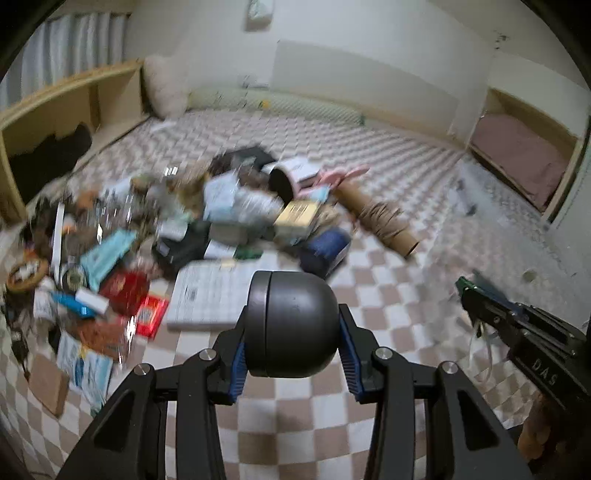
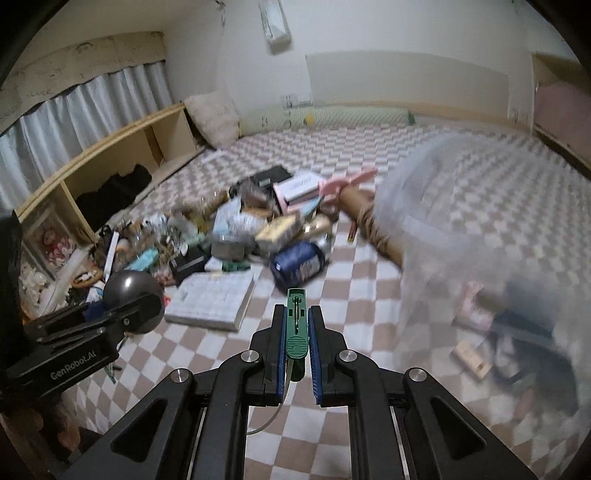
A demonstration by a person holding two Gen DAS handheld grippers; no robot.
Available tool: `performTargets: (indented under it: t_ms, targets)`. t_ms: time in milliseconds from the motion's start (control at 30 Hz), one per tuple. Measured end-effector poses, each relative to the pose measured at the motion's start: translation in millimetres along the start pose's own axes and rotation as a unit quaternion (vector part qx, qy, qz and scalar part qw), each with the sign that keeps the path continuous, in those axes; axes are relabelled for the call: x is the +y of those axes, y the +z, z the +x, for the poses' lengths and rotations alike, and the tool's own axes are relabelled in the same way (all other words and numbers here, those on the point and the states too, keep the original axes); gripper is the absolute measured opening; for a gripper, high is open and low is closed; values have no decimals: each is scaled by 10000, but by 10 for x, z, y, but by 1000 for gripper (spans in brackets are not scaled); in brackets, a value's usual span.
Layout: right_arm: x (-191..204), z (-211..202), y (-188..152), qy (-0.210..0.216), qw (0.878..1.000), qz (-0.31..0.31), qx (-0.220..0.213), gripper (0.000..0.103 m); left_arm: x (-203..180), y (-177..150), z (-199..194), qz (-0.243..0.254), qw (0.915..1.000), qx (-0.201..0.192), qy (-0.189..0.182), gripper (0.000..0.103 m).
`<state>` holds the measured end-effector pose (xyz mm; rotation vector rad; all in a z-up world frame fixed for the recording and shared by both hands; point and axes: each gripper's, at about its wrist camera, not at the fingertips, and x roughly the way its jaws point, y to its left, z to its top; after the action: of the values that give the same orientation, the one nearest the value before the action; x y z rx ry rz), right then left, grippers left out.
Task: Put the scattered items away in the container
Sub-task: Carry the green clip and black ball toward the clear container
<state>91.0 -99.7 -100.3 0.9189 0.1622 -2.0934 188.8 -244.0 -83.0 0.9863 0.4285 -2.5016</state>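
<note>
Left gripper (image 1: 293, 332) clamps one dark capsule (image 1: 291, 325); right gripper (image 2: 297, 332) pinches one green clip (image 2: 296, 325), both near one book (image 2: 212, 299), before one pile (image 2: 236, 225)

Around me the floor (image 2: 369, 424) was covered by a checkered mat of beige and white squares. Along the left wall ran a low wooden shelf unit (image 2: 122, 147) with open compartments, and pale curtains (image 2: 74, 107) hung above it. A fluffy cream cushion (image 2: 216, 120) leaned in the far corner. A long pale green bolster (image 2: 351, 115) lay at the foot of the white back wall (image 2: 406, 33). Another wooden unit (image 1: 524, 147) with a mauve interior stood to the right.
</note>
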Motion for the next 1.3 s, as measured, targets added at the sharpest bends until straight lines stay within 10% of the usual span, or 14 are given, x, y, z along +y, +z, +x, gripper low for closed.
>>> performTargets:
  t_ms: [767, 1033, 1300]
  targets:
    - [-894, -1476, 827, -1035, 9845, -9, -1417, 12, -1366, 1069, -733, 911, 9843, -1207, -906, 42]
    - [-1473, -1549, 801, -1444, 9804, 329, -1300, 12, -1973, 1154, -537, 1220, 9786, -1063, -1268, 42]
    - [-2123, -1230, 696, -1654, 9828, 760, -305, 12, -2591, 1122, -53, 1700, 9746, -480, -1374, 42]
